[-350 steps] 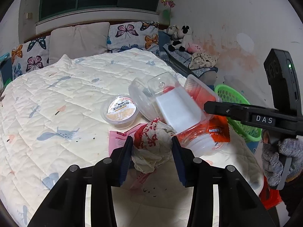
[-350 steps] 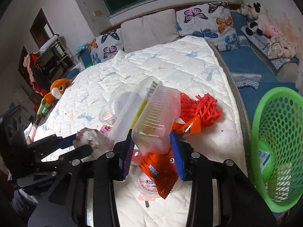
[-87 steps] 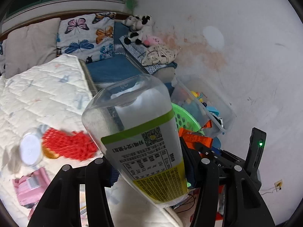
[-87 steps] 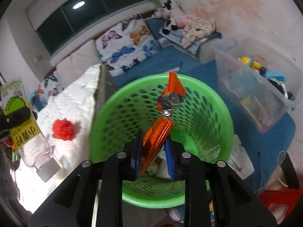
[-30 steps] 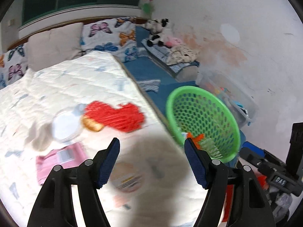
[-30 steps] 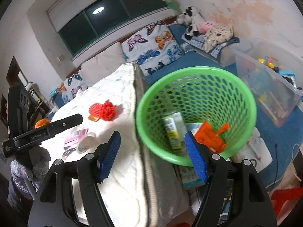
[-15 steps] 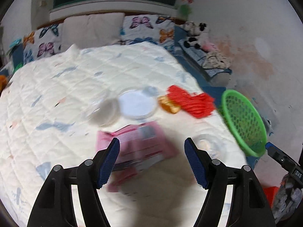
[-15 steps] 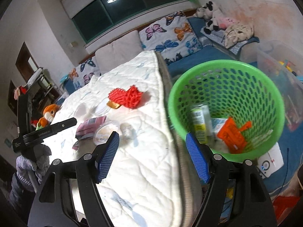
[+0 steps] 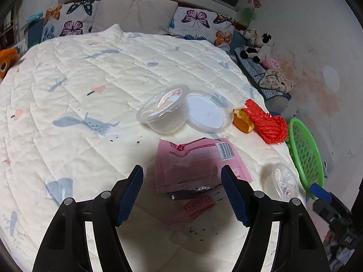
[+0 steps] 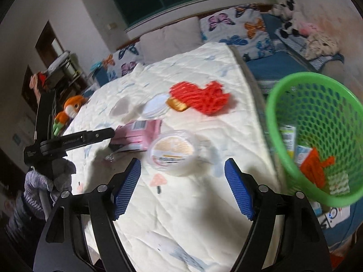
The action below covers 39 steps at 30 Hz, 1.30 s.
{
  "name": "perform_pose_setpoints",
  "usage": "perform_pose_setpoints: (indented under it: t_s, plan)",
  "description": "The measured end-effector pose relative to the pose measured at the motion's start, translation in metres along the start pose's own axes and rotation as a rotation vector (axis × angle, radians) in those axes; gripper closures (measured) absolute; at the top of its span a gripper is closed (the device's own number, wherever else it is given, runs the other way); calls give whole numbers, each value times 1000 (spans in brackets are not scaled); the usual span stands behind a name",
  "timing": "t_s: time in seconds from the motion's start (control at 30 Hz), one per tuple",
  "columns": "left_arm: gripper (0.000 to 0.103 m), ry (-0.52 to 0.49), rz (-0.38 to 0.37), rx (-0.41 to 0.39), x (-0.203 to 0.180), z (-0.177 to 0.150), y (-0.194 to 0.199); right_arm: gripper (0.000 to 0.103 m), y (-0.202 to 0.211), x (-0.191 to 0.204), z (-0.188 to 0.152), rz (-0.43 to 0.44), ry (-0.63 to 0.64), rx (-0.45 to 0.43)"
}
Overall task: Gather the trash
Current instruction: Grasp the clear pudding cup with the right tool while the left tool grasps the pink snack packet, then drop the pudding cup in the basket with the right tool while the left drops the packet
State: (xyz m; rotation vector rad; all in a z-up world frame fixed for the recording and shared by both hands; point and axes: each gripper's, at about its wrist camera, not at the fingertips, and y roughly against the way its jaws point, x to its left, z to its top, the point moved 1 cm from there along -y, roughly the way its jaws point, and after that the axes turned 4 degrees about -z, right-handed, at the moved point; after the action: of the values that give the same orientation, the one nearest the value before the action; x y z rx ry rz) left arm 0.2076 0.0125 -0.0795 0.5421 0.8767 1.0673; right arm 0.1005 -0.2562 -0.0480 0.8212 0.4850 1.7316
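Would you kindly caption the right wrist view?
Open right tongs hover over a sealed cup beside the green basket.

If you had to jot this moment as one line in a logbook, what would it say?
left gripper: open, over pink packet | right gripper: open, facing sealed cup | green basket: partly filled

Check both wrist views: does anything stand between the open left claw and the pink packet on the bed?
Nothing visible does. The left claw is open, with the pink packet lying flat on the quilt directly ahead. The clear tub sits beyond it.
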Motion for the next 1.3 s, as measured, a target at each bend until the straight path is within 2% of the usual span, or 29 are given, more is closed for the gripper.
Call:
perform_pose_setpoints:
  t_s: [0.23,0.6,0.67,0.73,1.03,1.3]
  plan:
    - [34,0,-11,9,5,2,-10,26,-30,22,3,-61,107,29]
    - [37,-21,-36,25,7,-2,-25,27,-63,22,4,-101,139,73]
    - [40,-29,-42,23,7,-3,-25,30,-66,22,3,-102,135,77]
    - [48,-36,-48,19,6,-2,-26,38,-69,21,2,-101,127,81]
    - [71,-90,-47,-12,-5,-6,-22,39,-62,20,0,-101,124,56]
    - [78,-105,-70,-47,-14,-9,-5,39,-46,19,-3,-91,115,31]
